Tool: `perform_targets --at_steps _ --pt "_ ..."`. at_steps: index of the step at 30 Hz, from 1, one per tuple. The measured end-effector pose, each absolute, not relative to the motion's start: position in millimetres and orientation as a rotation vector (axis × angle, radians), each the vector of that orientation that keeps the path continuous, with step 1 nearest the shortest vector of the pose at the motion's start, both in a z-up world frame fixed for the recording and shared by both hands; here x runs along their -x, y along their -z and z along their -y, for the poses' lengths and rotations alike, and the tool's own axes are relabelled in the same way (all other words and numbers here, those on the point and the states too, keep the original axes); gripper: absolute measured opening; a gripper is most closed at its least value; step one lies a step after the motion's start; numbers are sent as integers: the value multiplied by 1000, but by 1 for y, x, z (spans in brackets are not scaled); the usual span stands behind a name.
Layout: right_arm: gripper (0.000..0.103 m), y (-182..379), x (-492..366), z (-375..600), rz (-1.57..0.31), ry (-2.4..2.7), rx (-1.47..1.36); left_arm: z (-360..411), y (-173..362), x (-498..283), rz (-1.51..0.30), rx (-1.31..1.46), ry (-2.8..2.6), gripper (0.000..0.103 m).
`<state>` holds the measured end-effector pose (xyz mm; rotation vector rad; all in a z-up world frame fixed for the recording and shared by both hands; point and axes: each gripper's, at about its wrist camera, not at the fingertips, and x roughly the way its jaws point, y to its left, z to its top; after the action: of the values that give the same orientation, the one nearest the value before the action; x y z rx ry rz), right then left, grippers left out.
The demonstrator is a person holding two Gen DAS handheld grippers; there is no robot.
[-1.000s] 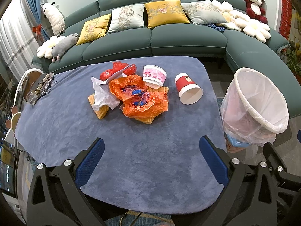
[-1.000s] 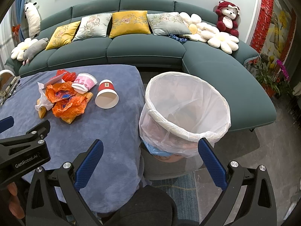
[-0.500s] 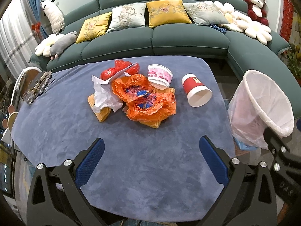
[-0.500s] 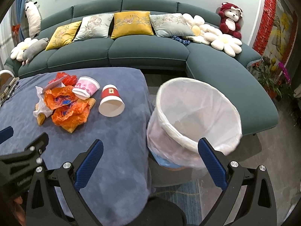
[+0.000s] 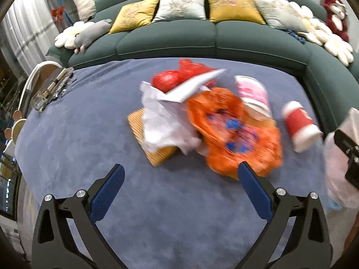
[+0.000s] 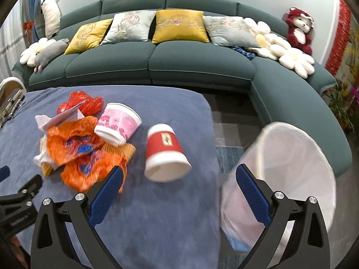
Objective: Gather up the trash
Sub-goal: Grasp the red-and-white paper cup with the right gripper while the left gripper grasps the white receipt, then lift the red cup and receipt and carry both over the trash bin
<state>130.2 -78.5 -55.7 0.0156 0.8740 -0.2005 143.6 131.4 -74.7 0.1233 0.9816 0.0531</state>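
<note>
**A:** On the blue-covered tabletop (image 5: 94, 134) your trash sits in one heap: crumpled orange plastic bags (image 5: 235, 134), a white tissue (image 5: 163, 125), a red bag (image 5: 179, 78) at the far side, ridged yellow cardboard (image 5: 157, 154) underneath, and a pink-printed paper cup (image 6: 117, 123) tipped against the pile.

**B:** And the other cup?

**A:** A red paper cup (image 6: 165, 154) lies on its side just right of the heap, mouth towards you. The lined waste bin (image 6: 291, 168) stands off the tabletop's right edge, tilted.

**B:** What are your hands doing?

**A:** Your left hand-held gripper (image 5: 179, 190) has its jaws spread wide and empty, hovering short of the orange bags. Your right hand-held gripper (image 6: 179, 192) is likewise spread and empty, lined up roughly with the red cup and the bin's near side.

**B:** So which step is this?

**A:** I judge it the approach to a first pick; nothing is held, and the bin's inside is too blurred to read. Next, you'd need to lower one gripper over a single item, the red cup being the easiest, close across its wall, then carry it over the bin's rim.
</note>
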Motion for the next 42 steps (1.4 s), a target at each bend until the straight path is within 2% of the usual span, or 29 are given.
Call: perform_targets --at_steps 10,19,20,21,23,25,27,30,32,34,36,42 --pt "91 94 -198 71 -947 188 -9 -158 79 -198 -953 -86 -5 96" --pt "91 97 -196 69 -951 188 -27 -134 69 -236 -908 -88 47 95" --pt "91 98 -196 70 -955 189 -31 -132 70 -240 -909 -95 56 90" --pt "91 100 -195 70 -959 189 -36 -128 74 -246 -920 -104 69 78" --pt "91 104 -196 73 -975 193 -45 -125 83 -256 -962 -108 98 62" --pt "91 110 -197 77 -986 185 -62 -128 87 -262 -974 -89 108 53" --pt "91 116 -201 79 -1005 183 -72 -127 88 -264 -970 -90 124 34" --pt "91 125 -210 81 -1024 183 -69 -125 88 -264 -973 -99 146 15" --pt "90 130 -215 82 -1033 183 -64 -126 86 -263 -961 -110 140 9" --pt "81 134 -219 84 -1046 178 -65 -128 82 -261 -948 -98 136 7" --pt "64 137 -219 84 -1059 167 -72 -133 74 -257 -927 -77 131 6" --pt "62 130 -209 80 -1034 137 -104 -149 52 -238 -889 -21 127 4"
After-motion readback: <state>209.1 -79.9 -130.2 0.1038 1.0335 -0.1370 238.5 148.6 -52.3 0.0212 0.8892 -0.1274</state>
